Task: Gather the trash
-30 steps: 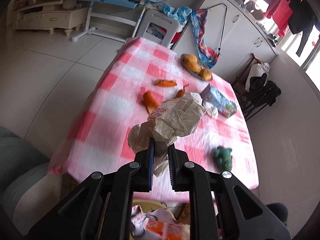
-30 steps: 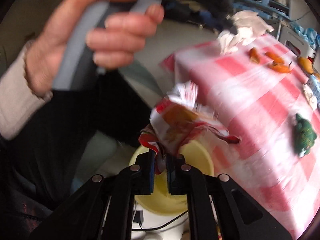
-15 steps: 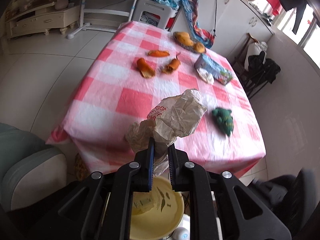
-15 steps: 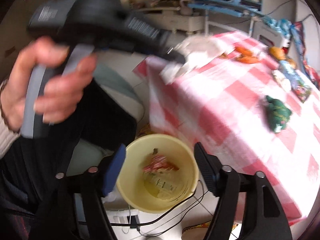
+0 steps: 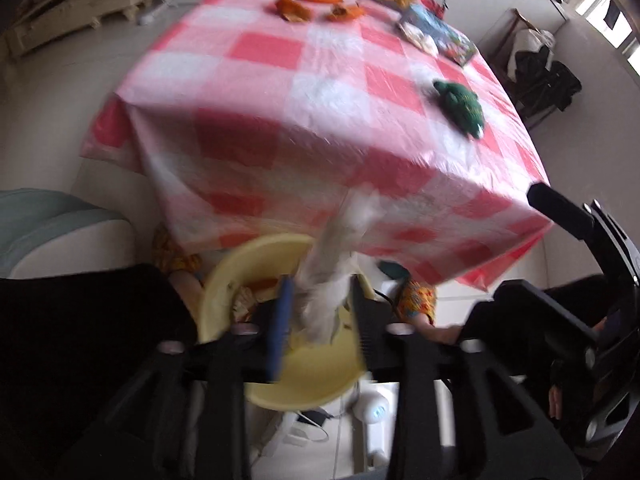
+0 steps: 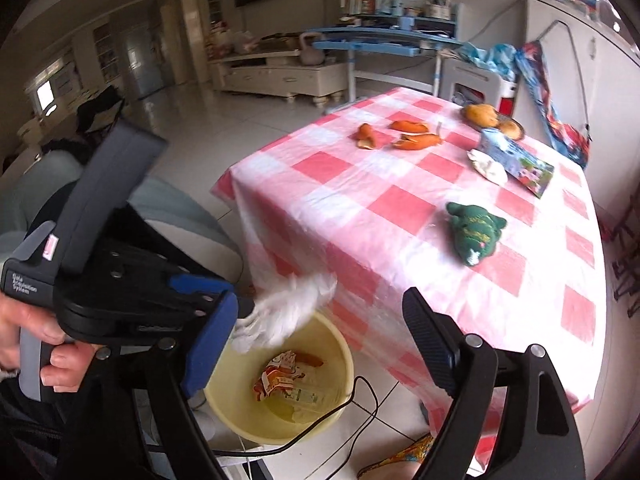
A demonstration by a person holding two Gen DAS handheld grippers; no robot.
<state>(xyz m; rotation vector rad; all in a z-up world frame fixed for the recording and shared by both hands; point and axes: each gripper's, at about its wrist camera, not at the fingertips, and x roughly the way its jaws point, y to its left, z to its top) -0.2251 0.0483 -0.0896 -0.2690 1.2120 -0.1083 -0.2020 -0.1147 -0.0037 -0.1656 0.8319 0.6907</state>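
Crumpled white paper wrapper (image 6: 286, 312), pale, creased and blurred, hangs just over the rim of the yellow bucket (image 6: 332, 412). It sits between the fingers of the left gripper (image 5: 320, 316), whose jaws are opening; the pads look clear of the paper, though blur makes contact hard to judge. A hand (image 6: 40, 344) grips the left gripper's grey handle.

Right gripper (image 6: 316, 352) stands wide, jaws opening, nothing between the fingers. Below it, inside the bucket: a red-and-orange crinkled snack wrapper (image 6: 280, 372) lying on the bottom. Bucket is smooth plastic, round, standing on the floor against the near corner of the worktop (image 6: 400, 208). A black cable (image 6: 360, 396) runs past its rim.

Worktop carries a glossy pink-and-white checked plastic cloth. On it: curled orange peels (image 6: 396, 136), a green knitted soft toy (image 6: 474, 232), a blue carton (image 6: 516, 160) with a white crumpled scrap (image 6: 486, 166) beside it, a plate of fruit (image 6: 490, 118) at the far edge.

Floor pale glossy tile (image 6: 192, 128). Cream low cabinet (image 6: 280, 76) and blue desk (image 6: 380, 38) behind.
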